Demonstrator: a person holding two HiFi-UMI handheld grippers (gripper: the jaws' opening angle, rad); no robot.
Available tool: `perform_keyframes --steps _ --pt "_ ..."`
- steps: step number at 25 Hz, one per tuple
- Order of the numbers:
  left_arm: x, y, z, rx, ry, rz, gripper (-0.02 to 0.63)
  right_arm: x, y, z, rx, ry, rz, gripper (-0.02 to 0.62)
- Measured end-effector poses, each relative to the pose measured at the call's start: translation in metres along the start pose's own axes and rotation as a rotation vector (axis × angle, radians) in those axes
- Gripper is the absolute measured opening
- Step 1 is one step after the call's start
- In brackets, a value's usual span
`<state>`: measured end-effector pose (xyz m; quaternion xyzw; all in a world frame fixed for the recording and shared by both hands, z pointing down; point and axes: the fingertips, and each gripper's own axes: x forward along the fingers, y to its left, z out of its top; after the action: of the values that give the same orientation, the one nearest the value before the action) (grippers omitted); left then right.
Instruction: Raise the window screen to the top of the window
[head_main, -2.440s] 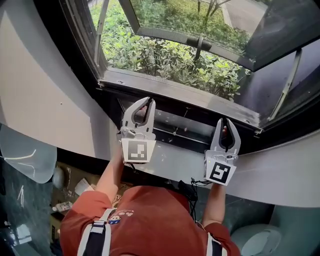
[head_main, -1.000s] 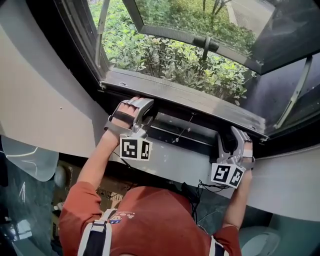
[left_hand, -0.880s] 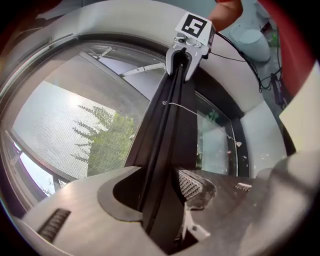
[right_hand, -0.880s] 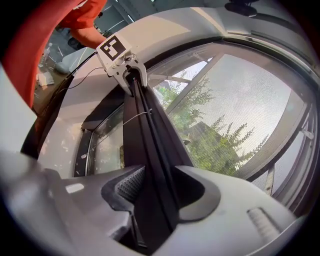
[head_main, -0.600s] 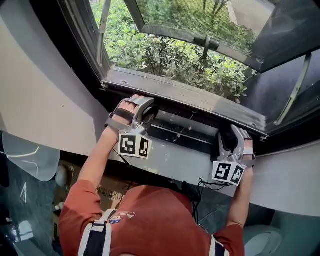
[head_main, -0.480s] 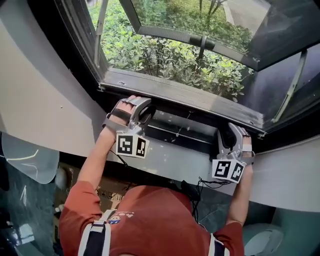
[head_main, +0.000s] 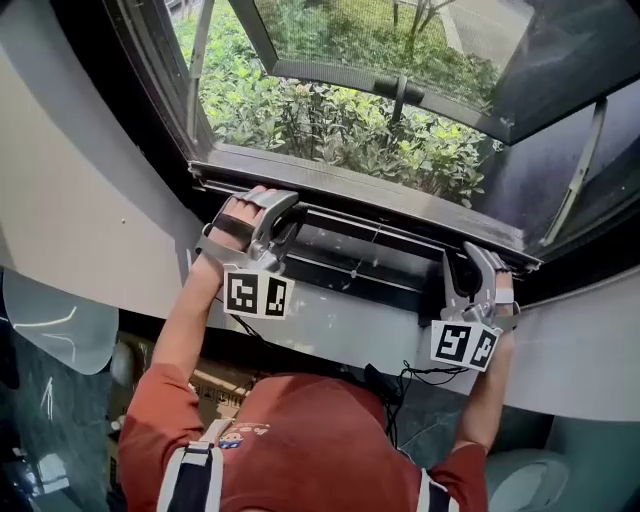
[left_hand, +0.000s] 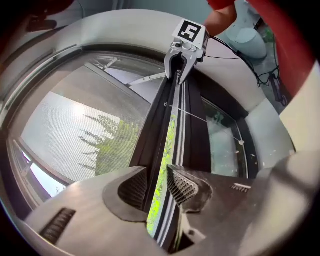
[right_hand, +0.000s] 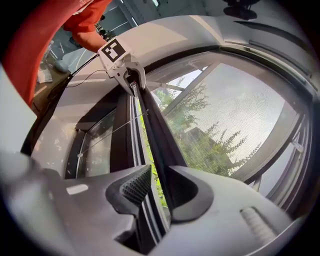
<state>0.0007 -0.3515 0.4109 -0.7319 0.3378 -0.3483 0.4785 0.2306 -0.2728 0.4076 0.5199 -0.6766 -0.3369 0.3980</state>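
Observation:
The window screen's dark bottom bar runs across the window opening, just above the lower frame. My left gripper holds its left end and my right gripper its right end. Both pairs of jaws are closing with the bar between them. In the left gripper view the bar passes between the ribbed pads toward the right gripper. The right gripper view shows the bar between its pads, the left gripper at the far end, and grey mesh above.
Beyond the screen an outer sash with a dark handle is swung open over green shrubs. Metal stay arms stand at both sides. A white curved sill lies under the frame. Boxes and clutter sit on the floor below.
Both grippers turned onto the bar's ends, closed round it, and over the last half second rose a little with it; a thin gap now shows under the bar.

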Motion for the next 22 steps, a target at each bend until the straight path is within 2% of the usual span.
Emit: perform_keyframes --steps 2,6,13,22 --pt "0.000 0.014 0.004 0.007 -0.013 0.063 0.080 -0.002 -0.014 0.004 -0.008 -0.011 -0.041 0.089" --pt "-0.001 0.038 0.009 0.026 -0.025 0.146 0.080 -0.003 -0.036 0.014 -0.047 -0.033 -0.106 0.070" --pt "-0.005 0.080 0.020 0.049 -0.055 0.243 0.080 -0.007 -0.075 0.033 -0.103 -0.061 -0.213 0.066" --pt "-0.014 0.134 0.036 0.078 -0.075 0.355 0.081 -0.016 -0.124 0.059 -0.169 -0.106 -0.306 0.067"
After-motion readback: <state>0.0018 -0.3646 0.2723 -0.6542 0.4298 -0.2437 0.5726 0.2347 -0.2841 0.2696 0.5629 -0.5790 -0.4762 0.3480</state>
